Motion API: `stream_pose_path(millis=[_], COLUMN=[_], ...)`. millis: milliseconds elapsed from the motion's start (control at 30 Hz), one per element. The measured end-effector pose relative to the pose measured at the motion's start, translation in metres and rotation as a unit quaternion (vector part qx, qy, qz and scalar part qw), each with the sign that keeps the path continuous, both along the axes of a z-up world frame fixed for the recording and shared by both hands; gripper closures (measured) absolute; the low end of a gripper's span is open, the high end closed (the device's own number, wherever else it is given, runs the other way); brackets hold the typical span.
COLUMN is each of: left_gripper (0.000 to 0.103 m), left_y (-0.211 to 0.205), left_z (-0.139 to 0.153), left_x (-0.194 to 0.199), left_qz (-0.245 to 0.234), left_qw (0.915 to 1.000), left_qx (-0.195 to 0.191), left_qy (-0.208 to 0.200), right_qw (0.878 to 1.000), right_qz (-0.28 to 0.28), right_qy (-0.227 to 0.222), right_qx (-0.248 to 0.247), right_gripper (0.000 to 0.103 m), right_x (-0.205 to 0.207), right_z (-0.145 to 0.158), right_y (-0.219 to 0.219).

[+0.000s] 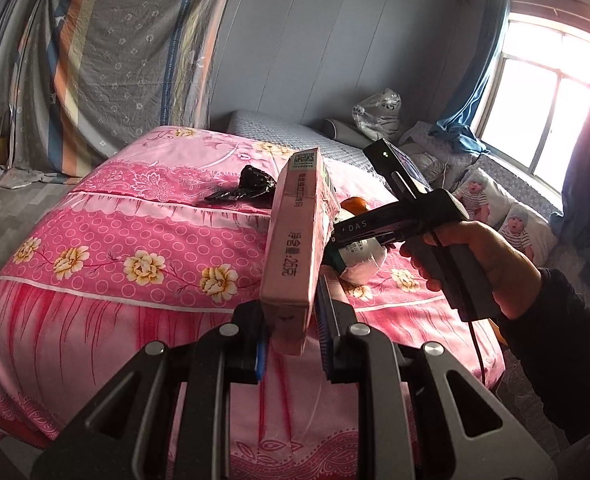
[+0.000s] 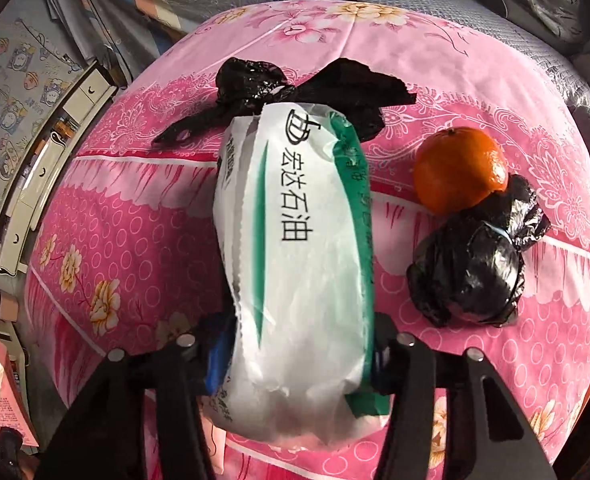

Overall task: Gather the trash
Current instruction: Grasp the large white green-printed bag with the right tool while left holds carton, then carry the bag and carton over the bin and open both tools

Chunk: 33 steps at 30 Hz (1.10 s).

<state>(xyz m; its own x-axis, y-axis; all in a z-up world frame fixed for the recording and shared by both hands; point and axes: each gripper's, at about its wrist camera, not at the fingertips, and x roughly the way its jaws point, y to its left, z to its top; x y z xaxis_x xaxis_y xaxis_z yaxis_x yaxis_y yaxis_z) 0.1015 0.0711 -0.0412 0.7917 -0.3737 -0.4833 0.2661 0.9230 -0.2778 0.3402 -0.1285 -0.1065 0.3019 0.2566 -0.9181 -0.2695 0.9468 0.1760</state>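
Observation:
My left gripper (image 1: 291, 332) is shut on a pink cardboard box (image 1: 297, 240) and holds it upright above the pink floral bed (image 1: 115, 248). My right gripper (image 2: 295, 356) is shut on a white and green tissue pack (image 2: 295, 248), held above the bed; the gripper also shows in the left wrist view (image 1: 379, 228), just right of the box. On the bed lie a crumpled black plastic bag (image 2: 471, 268), an orange (image 2: 461, 170) touching it, and another black bag (image 2: 315, 92) behind the pack, also seen in the left wrist view (image 1: 247, 188).
A grey mattress pad (image 1: 287, 132) and pillows lie at the head of the bed. A window (image 1: 543, 100) with blue curtains is at right. Draped striped sheets (image 1: 115, 52) cover the far wall. A white cabinet (image 2: 43, 168) stands left of the bed.

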Motion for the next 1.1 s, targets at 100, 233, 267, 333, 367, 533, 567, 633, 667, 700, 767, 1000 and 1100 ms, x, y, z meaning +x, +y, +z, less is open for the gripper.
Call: stream_pose_path(millis=[100, 233, 267, 333, 367, 533, 567, 633, 667, 700, 767, 1000, 1100], left_gripper=[0.084, 0.084, 0.084, 0.084, 0.084, 0.084, 0.084, 0.084, 0.084, 0.084, 0.084, 0.084, 0.084], left_y=[-0.009, -0.025, -0.029, -0.038, -0.042, -0.069, -0.075, -0.086, -0.092, -0.097, -0.109, -0.152, -0.170], left_z=[0.009, 0.026, 0.031, 0.039, 0.043, 0.061, 0.063, 0.067, 0.068, 0.070, 0.073, 0.084, 0.087], left_x=[-0.001, -0.005, -0.006, -0.007, -0.008, -0.009, -0.008, -0.007, -0.006, -0.006, -0.006, -0.010, -0.010], left_qz=[-0.005, -0.016, -0.019, -0.025, -0.028, -0.049, -0.054, -0.065, -0.071, -0.077, -0.090, -0.136, -0.158], left_qw=[0.9999, 0.9992, 0.9989, 0.9981, 0.9976, 0.9948, 0.9943, 0.9933, 0.9927, 0.9922, 0.9906, 0.9828, 0.9787], left_qx=[0.008, 0.022, 0.025, 0.031, 0.034, 0.044, 0.046, 0.046, 0.047, 0.047, 0.048, 0.057, 0.060], left_qy=[-0.010, -0.029, -0.035, -0.047, -0.053, -0.077, -0.080, -0.084, -0.085, -0.086, -0.090, -0.112, -0.117], right_qw=[0.999, 0.995, 0.993, 0.988, 0.985, 0.975, 0.975, 0.972, 0.971, 0.970, 0.969, 0.959, 0.951], right_qz=[0.003, -0.004, -0.003, 0.001, 0.004, 0.009, 0.007, 0.001, -0.004, -0.012, -0.031, -0.109, -0.143], right_qy=[-0.004, -0.035, -0.041, -0.056, -0.063, -0.087, -0.088, -0.090, -0.092, -0.095, -0.107, -0.144, -0.159], right_qx=[0.035, 0.095, 0.112, 0.147, 0.159, 0.203, 0.205, 0.216, 0.221, 0.222, 0.219, 0.220, 0.222], right_gripper=[0.058, 0.058, 0.058, 0.058, 0.058, 0.058, 0.058, 0.058, 0.058, 0.058, 0.058, 0.058, 0.058], right_x=[-0.009, -0.030, -0.034, -0.051, -0.059, -0.105, -0.115, -0.130, -0.138, -0.146, -0.159, -0.192, -0.204], right_z=[0.006, 0.036, 0.044, 0.064, 0.072, 0.101, 0.102, 0.103, 0.103, 0.103, 0.103, 0.103, 0.102], right_y=[-0.016, -0.043, -0.046, -0.061, -0.065, -0.099, -0.104, -0.118, -0.126, -0.134, -0.152, -0.221, -0.250])
